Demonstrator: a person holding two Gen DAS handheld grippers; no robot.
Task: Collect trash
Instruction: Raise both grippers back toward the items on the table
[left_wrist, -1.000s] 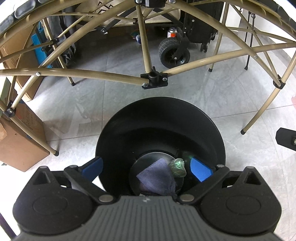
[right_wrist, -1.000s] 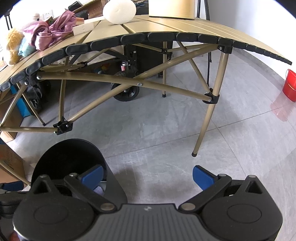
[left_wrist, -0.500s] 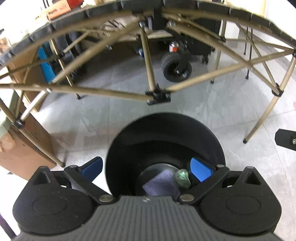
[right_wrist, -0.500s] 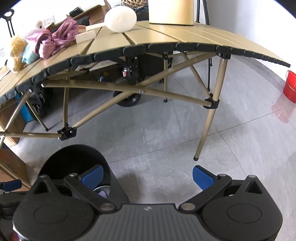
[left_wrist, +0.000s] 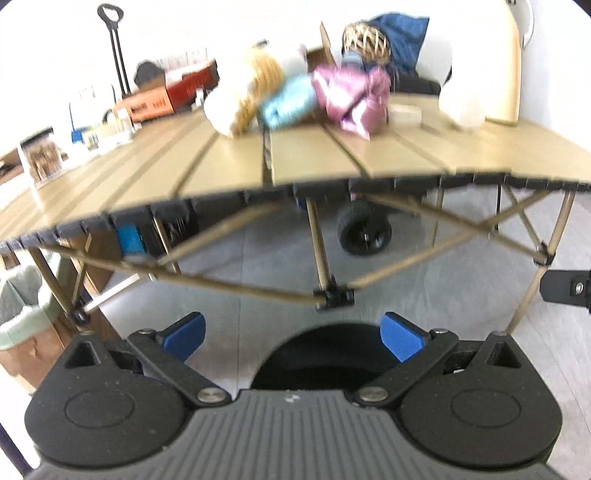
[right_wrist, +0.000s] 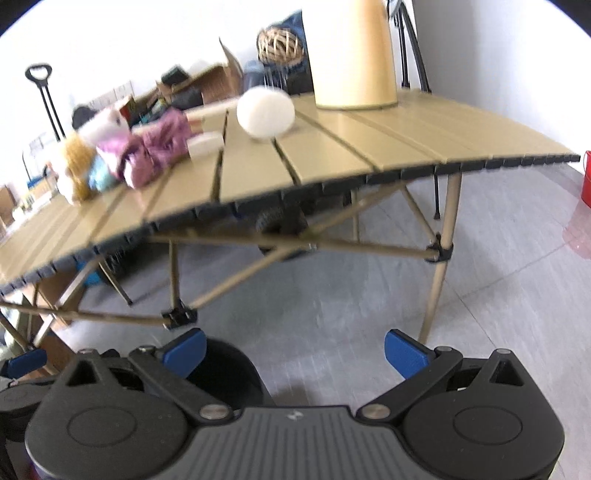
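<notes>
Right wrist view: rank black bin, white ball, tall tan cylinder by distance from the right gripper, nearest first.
From the right gripper:
1. Black bin, on the floor just below and left of the fingers.
2. White ball, on the table top, mid-depth, centre.
3. Tall tan cylinder, standing at the table's far edge, behind and right of the ball.

The bin (left_wrist: 325, 350) stood on the floor (left_wrist: 424, 266) before the table (left_wrist: 314, 158). A doll (left_wrist: 295, 96) lay on the table, left of a round ball (right_wrist: 265, 113).
</notes>
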